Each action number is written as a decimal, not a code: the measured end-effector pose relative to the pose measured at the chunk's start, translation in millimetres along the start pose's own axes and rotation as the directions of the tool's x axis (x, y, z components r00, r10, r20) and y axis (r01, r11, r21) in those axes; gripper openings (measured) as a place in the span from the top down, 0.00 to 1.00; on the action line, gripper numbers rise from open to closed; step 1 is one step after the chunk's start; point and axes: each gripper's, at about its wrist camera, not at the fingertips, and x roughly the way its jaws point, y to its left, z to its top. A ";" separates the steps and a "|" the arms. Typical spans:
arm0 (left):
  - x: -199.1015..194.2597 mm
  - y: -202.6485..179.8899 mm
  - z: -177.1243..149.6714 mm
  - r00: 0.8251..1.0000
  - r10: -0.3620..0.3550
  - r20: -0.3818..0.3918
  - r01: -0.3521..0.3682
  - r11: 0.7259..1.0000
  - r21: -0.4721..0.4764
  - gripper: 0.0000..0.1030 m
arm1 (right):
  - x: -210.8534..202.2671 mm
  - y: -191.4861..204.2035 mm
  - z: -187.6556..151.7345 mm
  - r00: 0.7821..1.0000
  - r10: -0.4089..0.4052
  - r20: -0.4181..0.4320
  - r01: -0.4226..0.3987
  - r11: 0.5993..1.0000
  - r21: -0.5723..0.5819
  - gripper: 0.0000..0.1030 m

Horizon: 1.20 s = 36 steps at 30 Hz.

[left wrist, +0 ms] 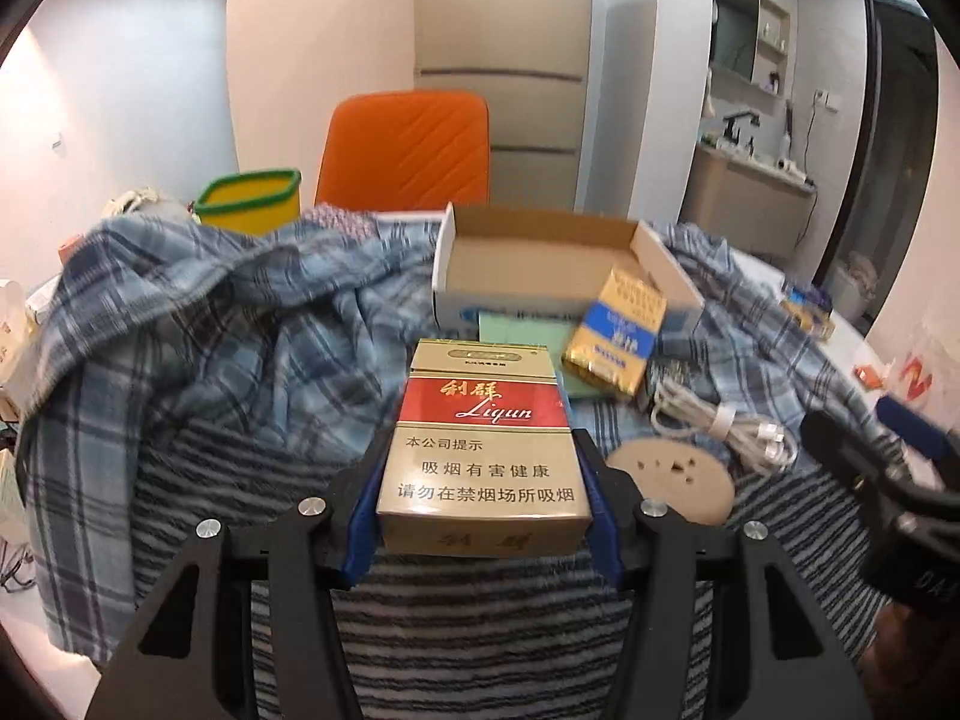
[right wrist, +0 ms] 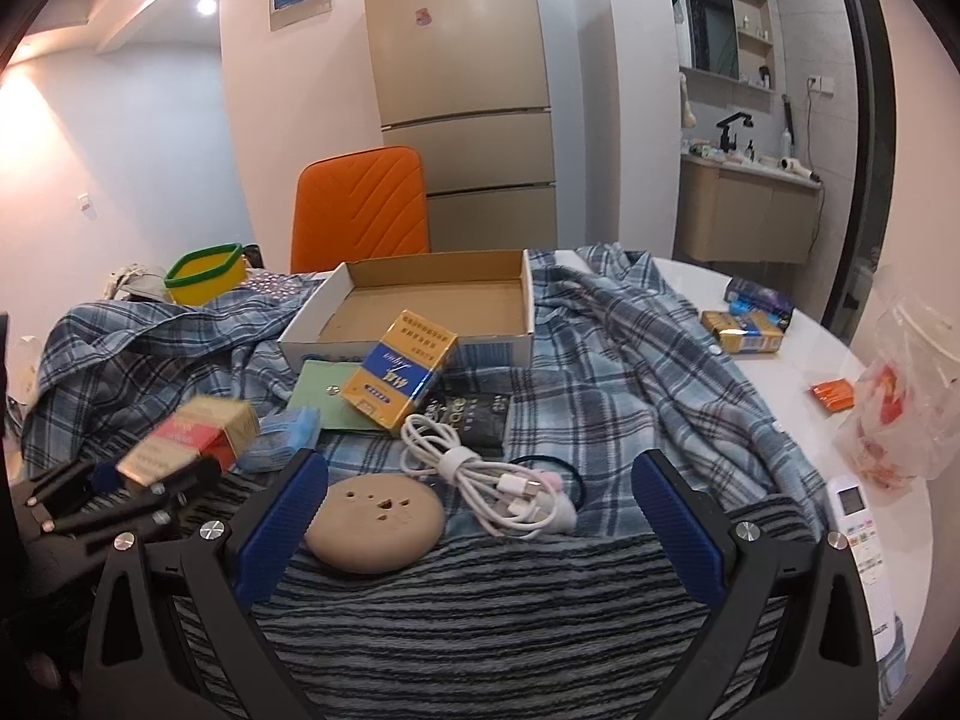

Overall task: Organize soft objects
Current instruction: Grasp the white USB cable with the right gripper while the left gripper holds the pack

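Left gripper (left wrist: 483, 516) clamped tight on a red and gold cigarette pack (left wrist: 483, 450), pads pressing both sides, pack lifted just over the striped cloth (left wrist: 480, 630). Right gripper (right wrist: 480, 516) wide open, nothing between the pads, hovering above the tan round pad (right wrist: 375, 525) and white cable bundle (right wrist: 480, 468). Blue and gold pack (right wrist: 399, 384) leaning on the front wall of the cardboard box (right wrist: 414, 312). Plaid shirt (right wrist: 630, 360) bunched all over the worktop (right wrist: 798, 372) around that box.
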 end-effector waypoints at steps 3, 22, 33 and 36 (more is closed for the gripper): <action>-6.8 3.3 4.1 0.999 -0.013 0.041 0.013 1.000 0.002 0.47 | 1.5 3.9 1.0 1.000 0.020 -0.010 -0.020 1.000 -0.001 0.01; 11.6 0.4 12.8 0.997 -0.082 -0.015 0.083 0.994 0.067 0.47 | 40.8 27.0 9.4 0.967 0.149 -0.204 -0.160 0.986 -0.039 0.08; 19.0 -22.4 15.7 0.996 -0.083 -0.023 0.085 0.993 0.087 0.47 | 59.0 -11.8 21.4 0.975 0.013 -0.223 -0.030 0.997 -0.073 0.14; 20.1 -24.0 16.9 0.996 -0.080 -0.027 0.083 0.993 0.090 0.47 | 83.5 -12.6 13.5 0.947 0.004 -0.322 -0.032 0.996 -0.082 0.22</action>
